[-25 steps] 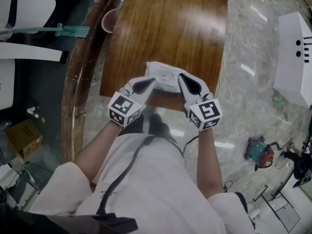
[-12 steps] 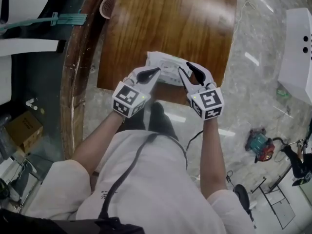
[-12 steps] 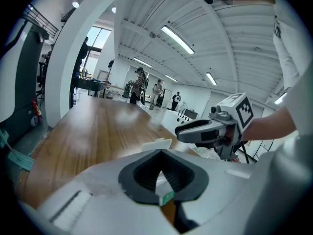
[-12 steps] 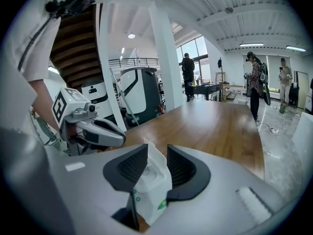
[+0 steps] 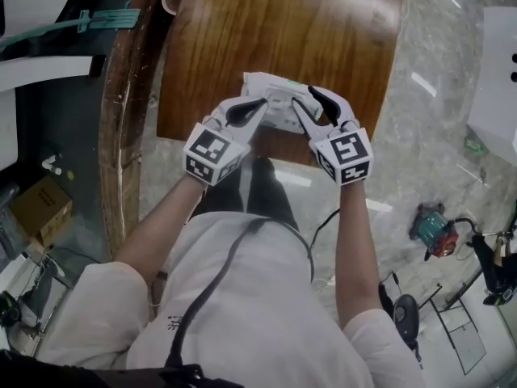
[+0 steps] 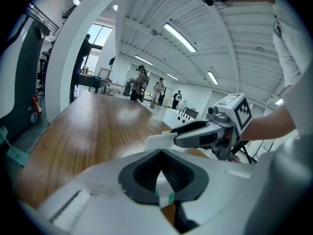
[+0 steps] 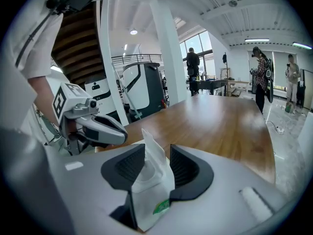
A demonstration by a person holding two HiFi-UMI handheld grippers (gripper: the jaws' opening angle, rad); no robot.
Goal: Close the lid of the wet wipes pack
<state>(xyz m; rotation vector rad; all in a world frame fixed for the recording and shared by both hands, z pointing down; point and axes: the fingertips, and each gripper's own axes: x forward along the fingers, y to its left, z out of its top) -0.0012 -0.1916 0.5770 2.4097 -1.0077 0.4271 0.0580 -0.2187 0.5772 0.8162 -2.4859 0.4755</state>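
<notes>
Wood table (image 5: 283,31), wet wipes pack (image 5: 275,95) at near edge: light, floppy, slick film imo, grab end seams; left tool (image 6: 161,173) pinching one, right tool (image 7: 156,165) just opened, pack end between jaws.

The white wet wipes pack (image 5: 275,95) lies on the glossy brown wooden table (image 5: 323,39), close to its near edge

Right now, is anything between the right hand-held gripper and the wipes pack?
Nothing visible. The pack already stands between the jaws of the right hand-held gripper, which have just been opening and do not press it. The left hand-held gripper pinches its edge.
</notes>
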